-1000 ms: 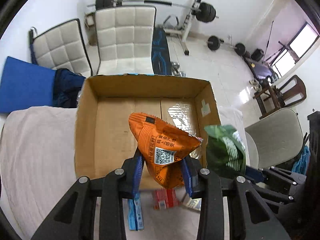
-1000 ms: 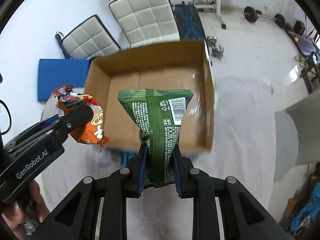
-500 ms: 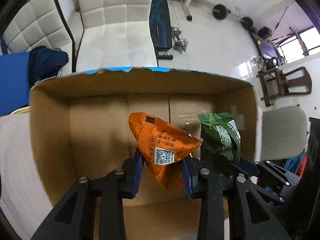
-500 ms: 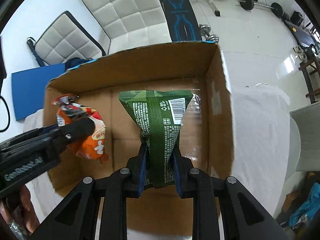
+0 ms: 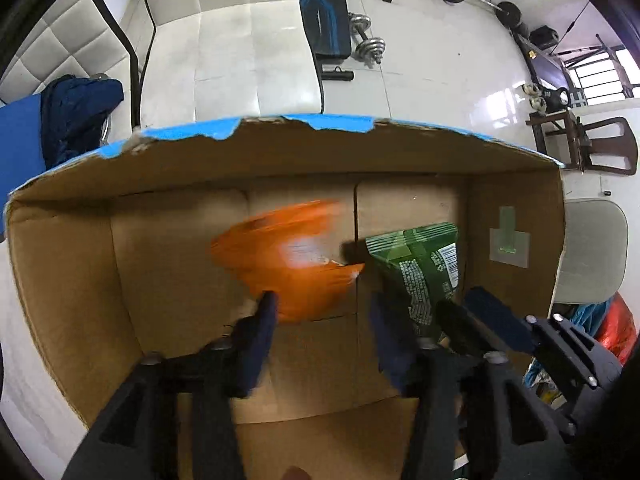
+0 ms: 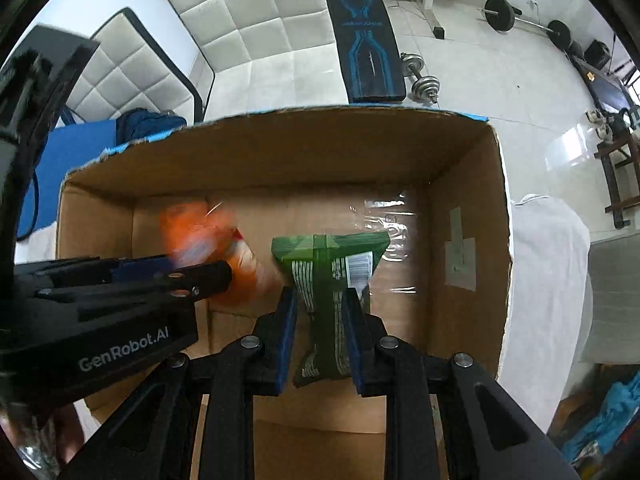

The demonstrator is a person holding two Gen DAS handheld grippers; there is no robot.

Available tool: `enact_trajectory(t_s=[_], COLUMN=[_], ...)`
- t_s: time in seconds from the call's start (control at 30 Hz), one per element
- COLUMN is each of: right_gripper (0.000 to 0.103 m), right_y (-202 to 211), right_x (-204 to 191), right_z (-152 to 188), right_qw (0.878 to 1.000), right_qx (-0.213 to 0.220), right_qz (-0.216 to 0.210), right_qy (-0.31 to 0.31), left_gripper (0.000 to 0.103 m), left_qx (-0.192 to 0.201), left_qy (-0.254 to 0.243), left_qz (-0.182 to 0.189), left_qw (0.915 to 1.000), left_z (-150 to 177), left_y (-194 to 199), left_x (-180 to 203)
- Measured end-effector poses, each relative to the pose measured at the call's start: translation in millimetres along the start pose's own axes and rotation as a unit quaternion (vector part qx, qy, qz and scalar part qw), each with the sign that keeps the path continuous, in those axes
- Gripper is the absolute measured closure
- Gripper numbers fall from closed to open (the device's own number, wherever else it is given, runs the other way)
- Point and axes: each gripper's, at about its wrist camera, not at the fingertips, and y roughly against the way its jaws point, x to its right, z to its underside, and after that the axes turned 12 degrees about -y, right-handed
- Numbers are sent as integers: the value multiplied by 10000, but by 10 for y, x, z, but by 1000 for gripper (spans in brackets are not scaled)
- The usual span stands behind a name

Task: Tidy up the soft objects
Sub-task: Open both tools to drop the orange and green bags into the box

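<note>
An open cardboard box (image 5: 72,272) fills both views. My left gripper (image 5: 320,308) is inside it with its jaws apart; a blurred orange snack bag (image 5: 288,264) is just beyond the fingers, free of them. It also shows in the right wrist view (image 6: 208,240). My right gripper (image 6: 320,312) is slightly open around a green snack bag (image 6: 328,272), which hangs between the pads above the box floor; whether the pads still touch it is unclear. The green bag also shows in the left wrist view (image 5: 424,268).
The box (image 6: 468,208) sits on a white-covered table (image 6: 548,280). Behind it stand white padded chairs (image 6: 256,44), a blue pad (image 5: 20,132) and gym weights (image 6: 424,76) on the tiled floor. Clear tape shines on the box floor (image 6: 388,216).
Both grippers moved forward and down into the box. My left gripper opened and let go of the orange bag, which is falling. My right gripper's jaws have widened around the green bag.
</note>
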Motion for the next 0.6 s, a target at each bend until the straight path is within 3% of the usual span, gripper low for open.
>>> enact_trajectory(t_s=[0.07,0.23,0.33,0.37,0.43,0.5,0.57,0.6], right_gripper=[71,52,32,22,13,13,0,0], right_y=[-23,39,99,125,187,270,359,395], right_x=[-8,20,26,26,33,43,73,70], right_z=[22,142,232,267,361,465,594,644], right_qw=[10000,9999,9999,9999,10000,10000,9999,9997], right_qx=[-65,-122,-149,-131,-41,37,119,176], right_qz=[35,16,-11,1,-5,-7,-79,-116], right_qy=[-23,-57,-53,-47,-36,-26,-85,-100], left_gripper=[33,24,9,9,4,0,0,0], left_qx=[106,427,698,797,1035,1197,1411,1515], left_qy=[4,162,220,231,308,327,352,376], left_qz=[-55,-183,-411,-483,-607,-757,-878,-962], left_qw=[9999,9988,9965,9954,9923,9894,9855,9830], left_z=[33,189,346,402,560,691,821,910], left_y=[61,270,417,461,563,633,716,758], left_x=[2,-64,-93,-94,-101,-103,-89,-79])
